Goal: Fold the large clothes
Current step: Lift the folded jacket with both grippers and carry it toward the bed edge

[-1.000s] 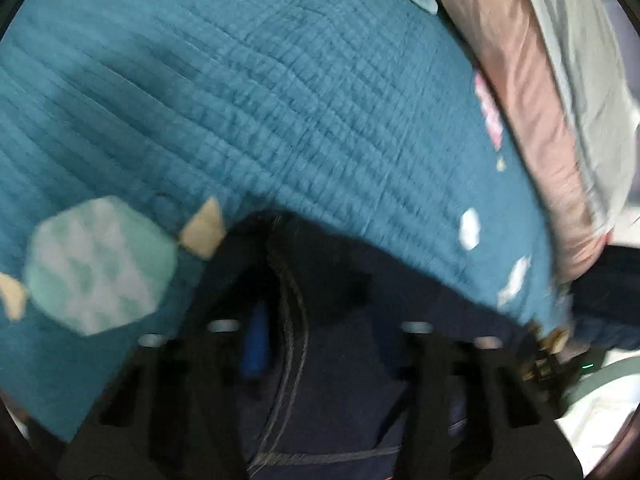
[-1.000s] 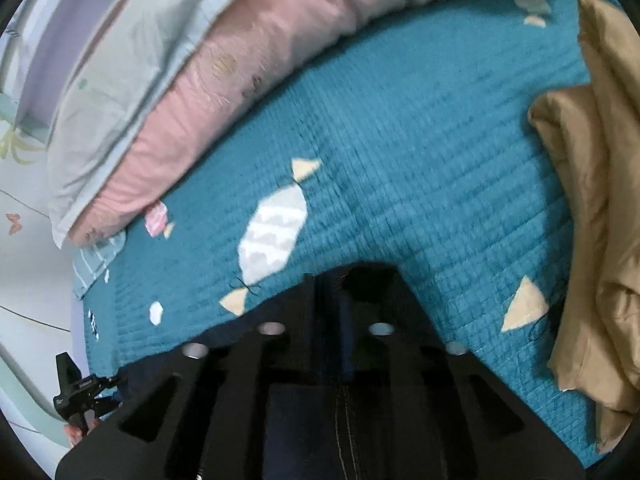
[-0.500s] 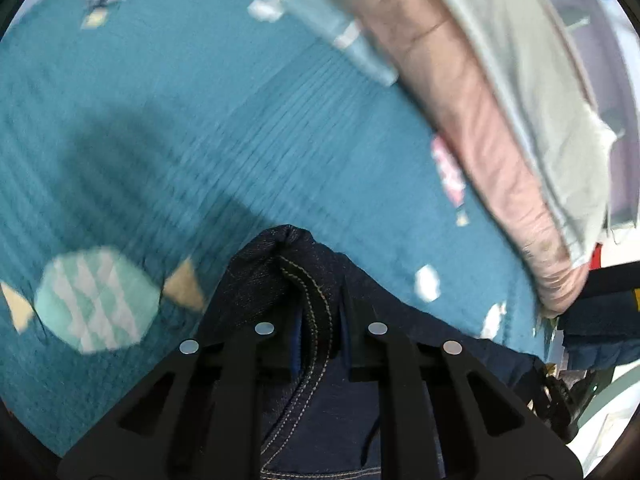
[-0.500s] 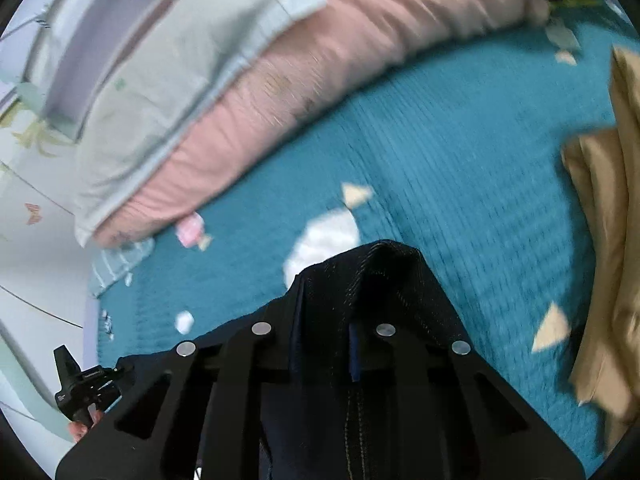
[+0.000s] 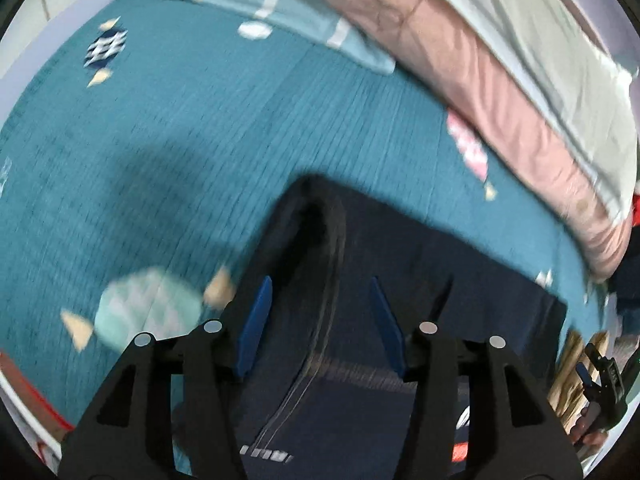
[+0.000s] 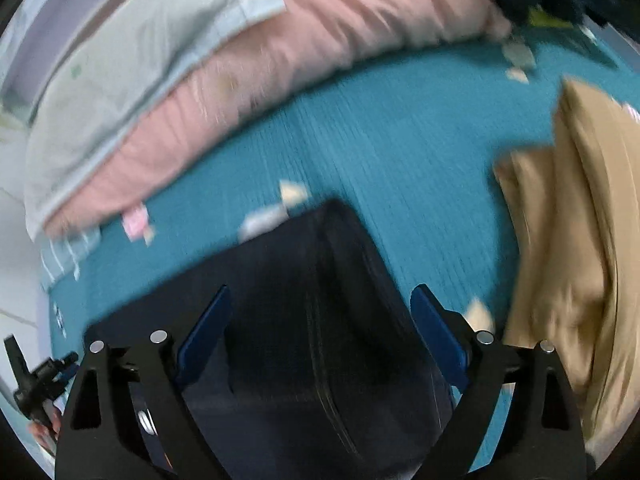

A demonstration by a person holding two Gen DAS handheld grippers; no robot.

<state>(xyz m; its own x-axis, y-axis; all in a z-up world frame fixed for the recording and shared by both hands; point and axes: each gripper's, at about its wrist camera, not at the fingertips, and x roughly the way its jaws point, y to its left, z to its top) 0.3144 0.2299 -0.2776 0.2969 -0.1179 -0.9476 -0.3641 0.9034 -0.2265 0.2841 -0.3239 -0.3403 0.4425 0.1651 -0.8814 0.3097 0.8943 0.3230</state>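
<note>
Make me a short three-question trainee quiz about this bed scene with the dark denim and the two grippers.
1. True or false: the left gripper is clamped on the dark blue denim garment.
2. What lies on the teal quilted bedspread to the right of the denim in the right wrist view? A) folded tan cloth B) red towel C) white shirt
3. Fill in: beyond the bedspread lies a long ____ pillow.

Key:
1. False; both the left and the right gripper have jaws opening, pads clear of the denim.
2. A, the folded tan cloth.
3. Pink.

You have nothing legible here: the pale lettering on the dark denim (image 5: 360, 360) under your left tongs (image 5: 320, 320) is blurred.
</note>
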